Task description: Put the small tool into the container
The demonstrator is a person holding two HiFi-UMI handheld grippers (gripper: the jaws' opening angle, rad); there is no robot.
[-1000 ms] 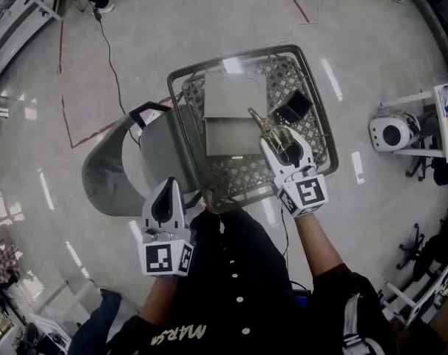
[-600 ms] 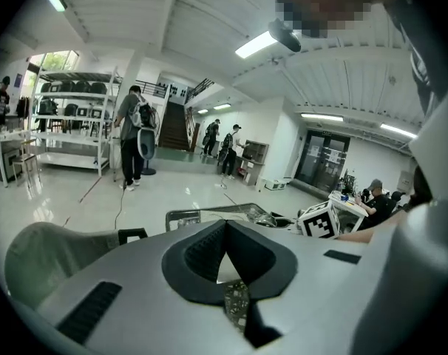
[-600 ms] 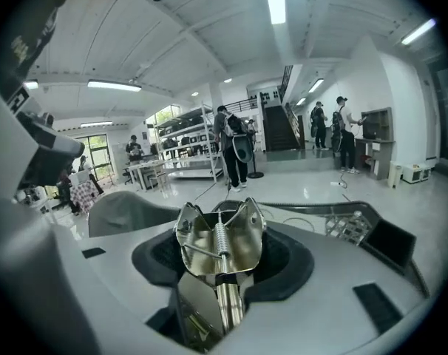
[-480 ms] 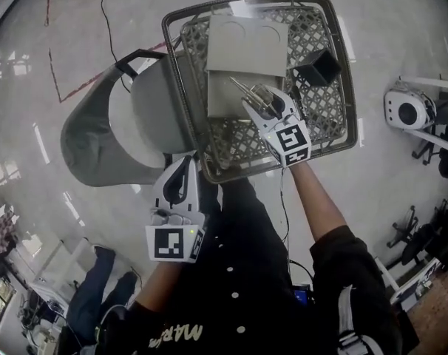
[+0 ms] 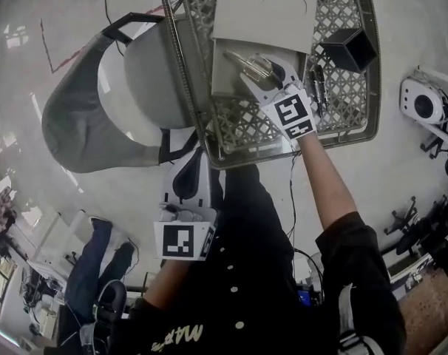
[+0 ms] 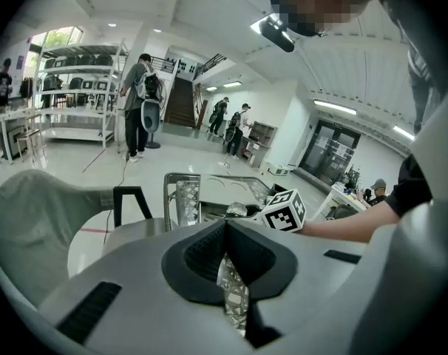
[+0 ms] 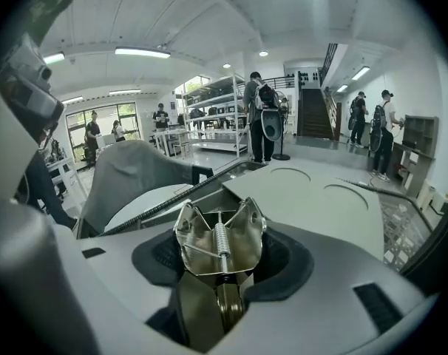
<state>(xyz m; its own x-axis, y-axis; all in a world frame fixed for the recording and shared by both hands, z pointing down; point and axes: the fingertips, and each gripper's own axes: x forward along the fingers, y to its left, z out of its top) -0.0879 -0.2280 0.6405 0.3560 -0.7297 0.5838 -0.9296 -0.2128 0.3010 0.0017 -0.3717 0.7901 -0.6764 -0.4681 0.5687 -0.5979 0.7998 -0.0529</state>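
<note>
The small tool point(image 5: 246, 63) is a shiny metal clamp with a spring. My right gripper point(image 5: 262, 71) is shut on it, and its sprung end point(image 7: 218, 237) sticks out beyond the jaws. The gripper holds the tool over the open white container point(image 5: 225, 80) inside the wire basket point(image 5: 209, 145). The container's white lid point(image 5: 265, 9), marked with two circles, lies just beyond; it also shows as the lid point(image 7: 313, 198) in the right gripper view. My left gripper point(image 5: 185, 185) hangs shut and empty close to my body, below the basket's near rim. Its pads point(image 6: 225, 231) meet at the tip.
A small black box point(image 5: 348, 49) sits at the basket's right side. A grey shell seat point(image 5: 106, 102) stands left of the basket. A white round device point(image 5: 423, 102) rests on the floor at the right. Several people stand far off in the hall.
My right gripper has carried the tool further into the basket and to the left, over the white container. The left gripper has kept its place by my body.
</note>
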